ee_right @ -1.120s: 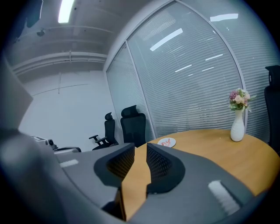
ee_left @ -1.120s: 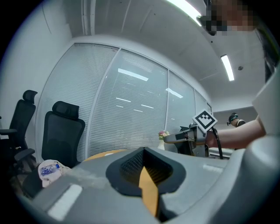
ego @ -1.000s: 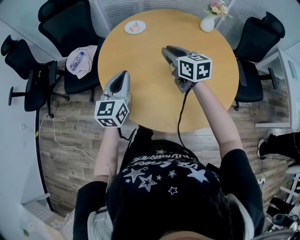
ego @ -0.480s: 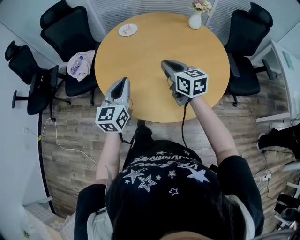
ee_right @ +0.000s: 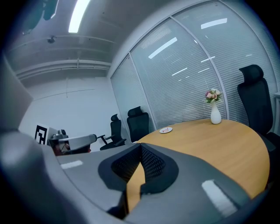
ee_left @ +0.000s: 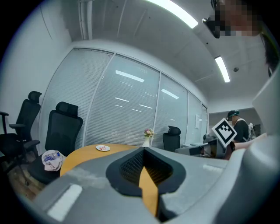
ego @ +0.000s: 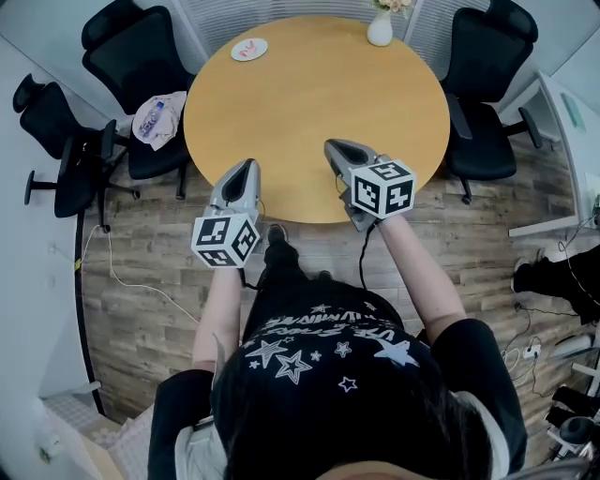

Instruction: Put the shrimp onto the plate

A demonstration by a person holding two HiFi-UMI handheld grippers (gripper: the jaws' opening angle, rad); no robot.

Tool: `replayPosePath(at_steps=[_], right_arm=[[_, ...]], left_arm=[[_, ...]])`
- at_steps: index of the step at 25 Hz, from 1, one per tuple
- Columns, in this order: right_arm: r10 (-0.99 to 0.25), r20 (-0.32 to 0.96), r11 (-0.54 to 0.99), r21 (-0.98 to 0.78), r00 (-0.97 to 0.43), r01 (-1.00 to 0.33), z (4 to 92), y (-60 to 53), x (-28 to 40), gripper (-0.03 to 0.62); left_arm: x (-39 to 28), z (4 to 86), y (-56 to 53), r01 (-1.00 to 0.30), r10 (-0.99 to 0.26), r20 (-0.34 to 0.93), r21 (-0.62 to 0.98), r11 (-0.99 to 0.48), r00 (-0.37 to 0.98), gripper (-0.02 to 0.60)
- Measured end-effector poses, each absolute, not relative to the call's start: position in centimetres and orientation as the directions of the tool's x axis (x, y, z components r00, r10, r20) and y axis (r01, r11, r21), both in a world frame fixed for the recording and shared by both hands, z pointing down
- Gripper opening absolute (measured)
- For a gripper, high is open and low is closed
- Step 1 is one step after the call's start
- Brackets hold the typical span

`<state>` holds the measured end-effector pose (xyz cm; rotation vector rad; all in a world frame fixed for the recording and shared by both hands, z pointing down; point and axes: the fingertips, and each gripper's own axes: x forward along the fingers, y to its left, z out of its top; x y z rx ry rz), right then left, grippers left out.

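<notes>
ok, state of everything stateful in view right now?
left gripper: shut, nothing between the jaws
right gripper: jaws just closed, shut, nothing between them
shrimp: lying on the plate
vase: upright, flowers in it
water bottle: lying on a cloth

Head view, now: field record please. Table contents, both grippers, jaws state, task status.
table: round wooden table
plate: small white plate, far left edge of table
on plate: small pinkish item, likely the shrimp, too small to confirm
vase: white vase with flowers, far edge
left gripper: at near edge, jaws together, empty
right gripper: at near edge, jaws have just been closing, now together, empty
off table: cloth bundle with a plastic bottle on a chair
</notes>
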<state>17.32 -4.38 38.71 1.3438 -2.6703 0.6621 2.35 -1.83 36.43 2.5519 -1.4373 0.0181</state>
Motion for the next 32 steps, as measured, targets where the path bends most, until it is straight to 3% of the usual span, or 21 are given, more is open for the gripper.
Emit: replayPosePath(at_steps=[19,32], right_arm=[[-0.746,0.297,0.497,-0.346,-0.596,-0.796,41.0,0.0,16.8,0.002],[-0.760,0.298,0.480,-0.343,-0.578,-0.808,39.7,4.7,12.9,0.002]], left_arm=[[1.8,39.1,2.0,-0.825,-0.818,0.155,0.234,-0.514,0.554,0.002],[-2.0,38.8,6.0,-0.799,-0.791,0.165,0.266,-0.540,0.590,0.002]])
